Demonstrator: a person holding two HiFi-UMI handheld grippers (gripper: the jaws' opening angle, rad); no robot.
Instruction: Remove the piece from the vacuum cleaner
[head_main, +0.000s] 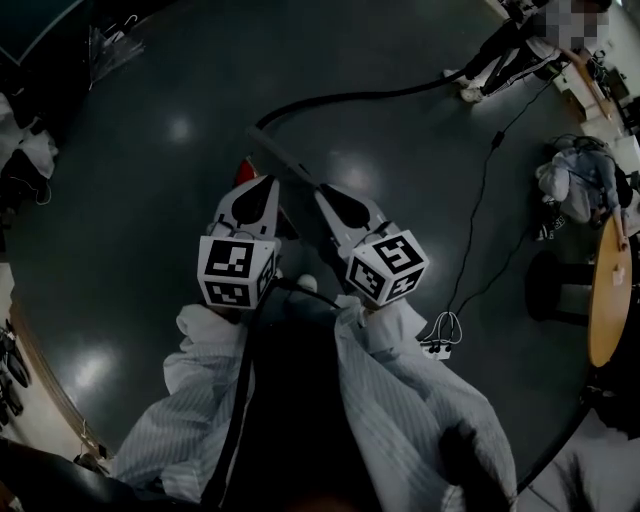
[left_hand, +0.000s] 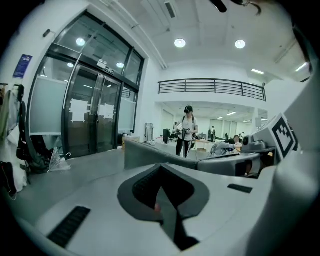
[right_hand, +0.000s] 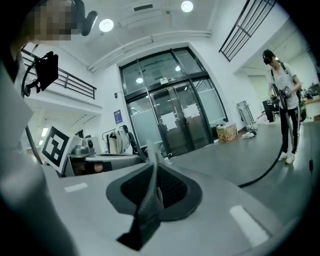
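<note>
Fingers (right_hand: 175, 190) of the right gripper (right_hand: 153, 170) are clamped on a thin grey strip (right_hand: 149, 202), probably to be tugged off the vacuum wand (head_main: 283, 160); left gripper (left_hand: 161, 170) is held shut, empty, just beside it.

A dark glossy floor (head_main: 150, 200) fills the head view. At 3 o'clock stands a round wooden table (head_main: 610, 290), a person in grey (head_main: 585, 180) bent beside it. A thin black cable (head_main: 485, 200) runs down to a white power strip (head_main: 440, 345) at 4 o'clock. Tall glass double doors (right_hand: 180, 120) stand behind, a cardboard box (right_hand: 226, 133) near them.
</note>
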